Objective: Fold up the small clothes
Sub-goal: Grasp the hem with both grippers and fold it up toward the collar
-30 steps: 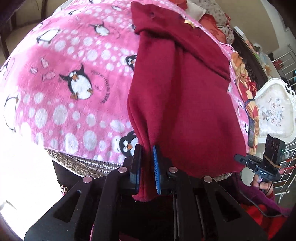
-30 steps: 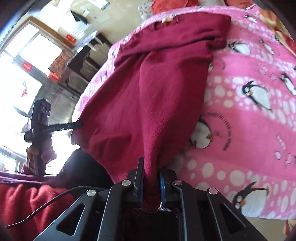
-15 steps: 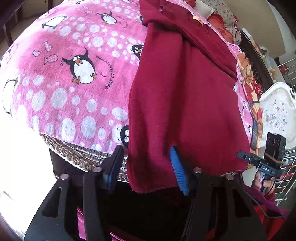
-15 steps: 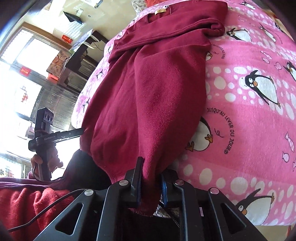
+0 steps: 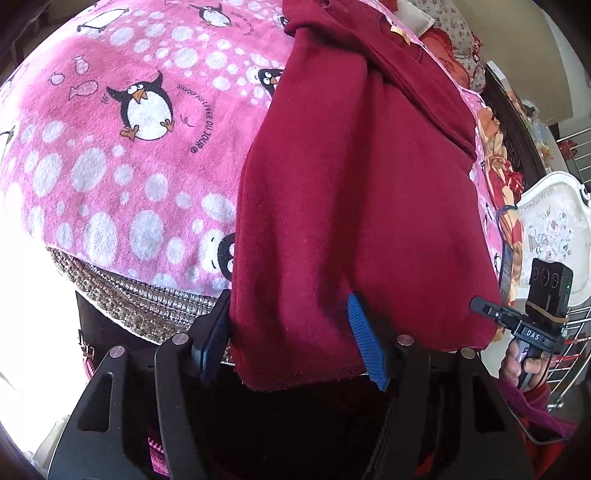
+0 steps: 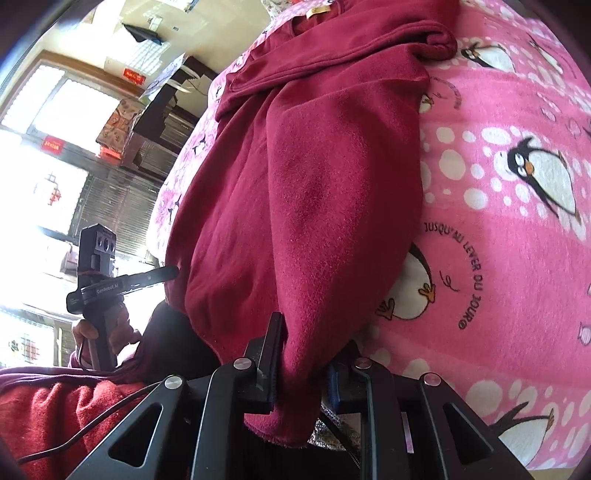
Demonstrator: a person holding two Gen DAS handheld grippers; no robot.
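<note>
The dark red garment [image 5: 354,192] lay stretched down the middle of the frame across the pink penguin blanket [image 5: 122,155], its hem hanging off the near edge at the bottom. The left tongs [image 5: 291,339] had just sprung apart and stood spread, the hem corner loose between the blue pads [image 5: 364,339] with nothing pressing on it. In the right wrist view the right tongs [image 6: 301,365] were pinching the other bunched corner of the garment [image 6: 306,206], cloth squeezed between the narrow jaws at lower centre. Printed on the blanket [image 6: 517,258] beside a penguin ran "JUSQU'AU LEVER DU JOUR". A tan neck label [image 6: 317,10] showed at the top, too small to read. At lower right of the left view, the other handle's plate read "DAS"; at left of the right view, a handle was marked "GenRobot.AI".
</note>
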